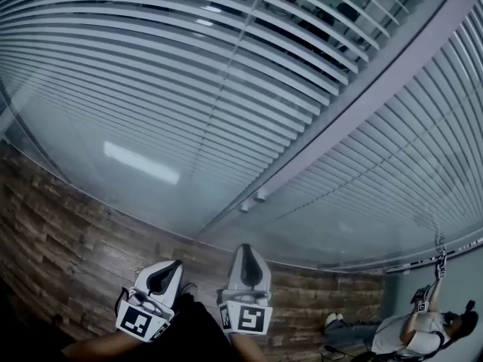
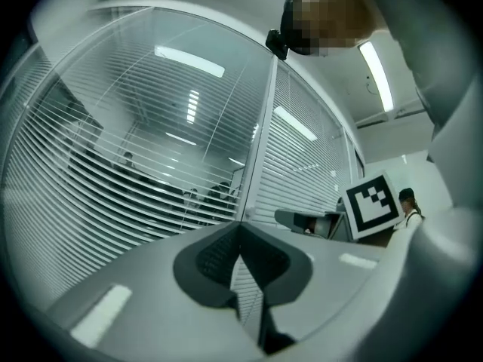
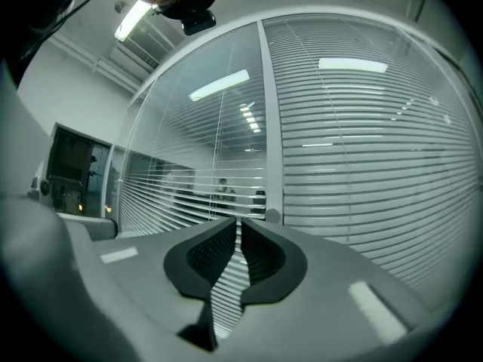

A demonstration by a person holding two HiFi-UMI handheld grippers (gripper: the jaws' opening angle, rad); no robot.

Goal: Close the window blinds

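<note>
Approaching the glass partition is judged to be the step in hand, since neither hand-held gripper touches anything. The left hand-held gripper (image 1: 170,271) and the right hand-held gripper (image 1: 249,256) sit side by side low in the head view. Both point at the partition, each with its jaws closed together and nothing between them. The blinds (image 1: 151,66) hang behind the glass ahead, on both sides of an upright post (image 1: 362,96). Left of the post the slats stand open, and figures in the room beyond show through them in both gripper views. Right of the post the slats look nearly shut. A small knob (image 1: 260,195) sits on the post, roughly in line with the right hand-held gripper; whether it drives the slats cannot be confirmed. The next move likely calls for bringing one hand-held gripper to that knob, parting the jaws, closing them on it and turning until the left slats lie flat. No container is in view. A seated person (image 1: 411,329) is at the far right, well apart, above a wood-pattern floor (image 1: 68,232).
</note>
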